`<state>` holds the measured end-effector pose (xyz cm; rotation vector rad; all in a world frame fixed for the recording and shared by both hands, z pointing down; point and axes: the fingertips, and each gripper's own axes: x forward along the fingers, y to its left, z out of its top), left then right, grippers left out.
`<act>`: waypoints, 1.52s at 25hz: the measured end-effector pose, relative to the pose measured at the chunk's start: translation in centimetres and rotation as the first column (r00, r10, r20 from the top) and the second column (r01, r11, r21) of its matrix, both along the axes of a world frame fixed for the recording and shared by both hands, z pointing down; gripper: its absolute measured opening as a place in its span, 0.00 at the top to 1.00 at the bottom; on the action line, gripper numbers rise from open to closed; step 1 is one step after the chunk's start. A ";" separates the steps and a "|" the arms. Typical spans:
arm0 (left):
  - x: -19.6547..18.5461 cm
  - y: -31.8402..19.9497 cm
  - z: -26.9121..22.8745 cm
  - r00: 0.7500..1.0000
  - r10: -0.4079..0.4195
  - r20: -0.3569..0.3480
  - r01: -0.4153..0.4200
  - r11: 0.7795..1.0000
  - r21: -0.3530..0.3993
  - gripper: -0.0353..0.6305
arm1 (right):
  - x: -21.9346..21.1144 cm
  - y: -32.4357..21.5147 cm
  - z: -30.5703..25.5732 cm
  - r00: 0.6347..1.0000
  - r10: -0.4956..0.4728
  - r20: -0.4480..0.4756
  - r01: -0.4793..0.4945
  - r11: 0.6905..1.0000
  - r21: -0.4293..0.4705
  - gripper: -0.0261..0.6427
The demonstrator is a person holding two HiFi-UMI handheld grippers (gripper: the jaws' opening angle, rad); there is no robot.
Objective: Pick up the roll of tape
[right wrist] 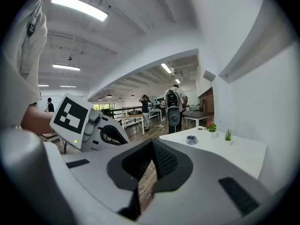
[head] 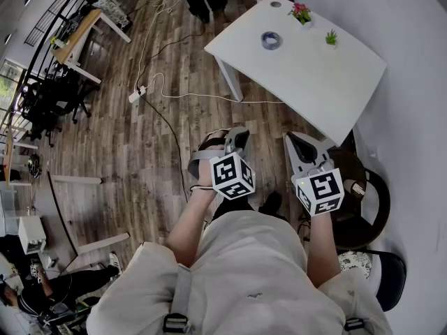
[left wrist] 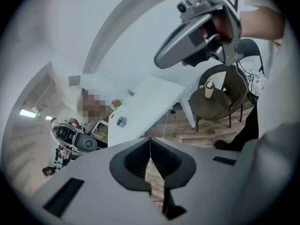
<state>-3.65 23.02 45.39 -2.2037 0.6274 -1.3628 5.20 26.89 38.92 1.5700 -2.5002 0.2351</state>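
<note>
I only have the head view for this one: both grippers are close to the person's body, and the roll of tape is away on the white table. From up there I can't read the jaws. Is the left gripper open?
Observer: No. In its own view the left gripper has its jaws closed together, with nothing between them.
Operator: And the right one?
Observer: The right gripper is shut too, and empty.
Operator: Does it face the tape?
Observer: Roughly. Its view shows the roll of tape on the table, well beyond the jaws and to the right of their line.
</note>
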 end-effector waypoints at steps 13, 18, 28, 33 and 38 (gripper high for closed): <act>2.2 0.8 -8.0 0.822 -0.118 -0.557 0.062 0.991 -0.120 0.92 | 1.3 1.8 -1.5 0.999 0.031 -0.036 -0.031 0.999 0.014 0.95; 2.4 1.3 -8.0 0.825 -0.129 -0.551 0.070 0.989 -0.126 0.92 | 1.3 2.0 -1.9 1.000 0.026 0.002 -0.026 0.999 0.029 0.95; 1.6 2.2 -7.3 0.820 -0.150 -0.553 0.078 0.985 -0.151 0.92 | 1.0 2.6 -0.6 0.999 0.036 0.010 -0.036 0.999 -0.009 0.95; 1.2 0.5 -6.5 0.811 -0.159 -0.563 0.068 0.981 -0.179 0.92 | 0.6 1.2 0.2 0.999 0.046 0.016 -0.046 0.999 -0.027 0.95; 1.4 -3.1 -6.4 0.800 -0.158 -0.578 0.052 0.979 -0.196 0.92 | 0.5 -1.5 0.4 0.998 0.055 -0.001 -0.055 0.997 -0.055 0.95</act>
